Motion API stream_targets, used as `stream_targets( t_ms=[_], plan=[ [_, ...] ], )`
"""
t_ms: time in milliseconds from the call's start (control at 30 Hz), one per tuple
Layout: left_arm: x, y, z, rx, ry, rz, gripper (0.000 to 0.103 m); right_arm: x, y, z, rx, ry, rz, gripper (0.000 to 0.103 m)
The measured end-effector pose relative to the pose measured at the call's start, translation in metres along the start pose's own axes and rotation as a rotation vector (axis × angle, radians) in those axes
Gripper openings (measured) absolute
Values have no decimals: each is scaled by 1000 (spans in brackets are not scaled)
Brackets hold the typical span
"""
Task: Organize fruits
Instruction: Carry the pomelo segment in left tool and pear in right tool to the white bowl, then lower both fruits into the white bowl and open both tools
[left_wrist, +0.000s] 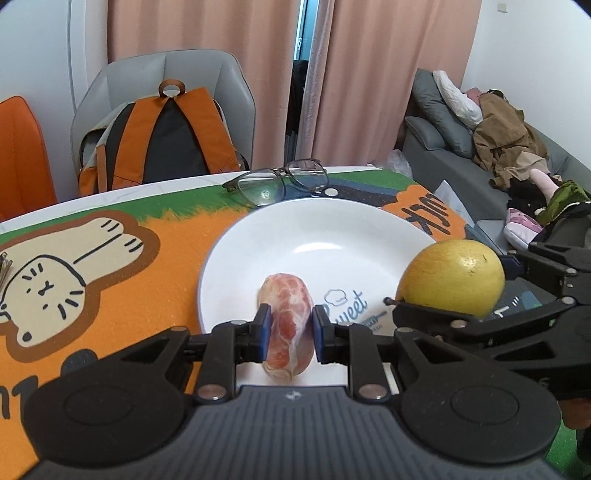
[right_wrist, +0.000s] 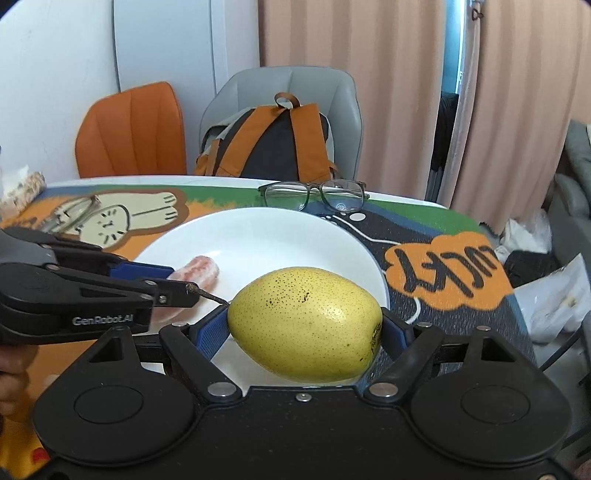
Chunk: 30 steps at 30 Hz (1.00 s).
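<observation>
Now, left gripper (left_wrist: 289, 332): clamped on the peeled citrus segment (left_wrist: 286, 325), at the plate's (left_wrist: 258, 229) six o'clock; lower it, then release.
Right gripper (right_wrist: 304, 328): gripping the yellow pear (right_wrist: 304, 325) at the plate's five o'clock rim; set it apart from the segment.
Glasses (left_wrist: 277, 182): twelve o'clock, beyond the plate; avoid them.

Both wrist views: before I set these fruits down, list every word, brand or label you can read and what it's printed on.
"GenRobot.AI": on the side of the left tool, seen from the right wrist.
"Sweet": on the white plate, partly hidden by a tool finger; the smaller print beneath is too small to read.
"LUCK": black letters on the orange patch of the table mat, upside down to the camera.
Sticker on the yellow fruit: too edge-on to read.
</observation>
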<state>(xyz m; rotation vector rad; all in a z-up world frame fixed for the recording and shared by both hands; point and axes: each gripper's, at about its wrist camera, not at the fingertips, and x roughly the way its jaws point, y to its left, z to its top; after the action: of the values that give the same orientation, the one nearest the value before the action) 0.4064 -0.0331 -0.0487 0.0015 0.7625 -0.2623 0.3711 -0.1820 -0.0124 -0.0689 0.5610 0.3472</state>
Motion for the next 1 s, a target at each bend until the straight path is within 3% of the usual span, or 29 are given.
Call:
stream_targets(
  t_ms=[167, 833, 1000],
  plan=[
    [5, 0, 4, 0, -3, 25, 22, 12, 0, 4, 5, 14, 19, 80],
    [2, 12, 9, -29, 28, -34, 24, 17, -4, 5, 48, 76, 92, 82],
    [-6, 13, 9, -23, 13, -32, 28, -2, -5, 11, 59, 12, 113, 83]
  ],
)
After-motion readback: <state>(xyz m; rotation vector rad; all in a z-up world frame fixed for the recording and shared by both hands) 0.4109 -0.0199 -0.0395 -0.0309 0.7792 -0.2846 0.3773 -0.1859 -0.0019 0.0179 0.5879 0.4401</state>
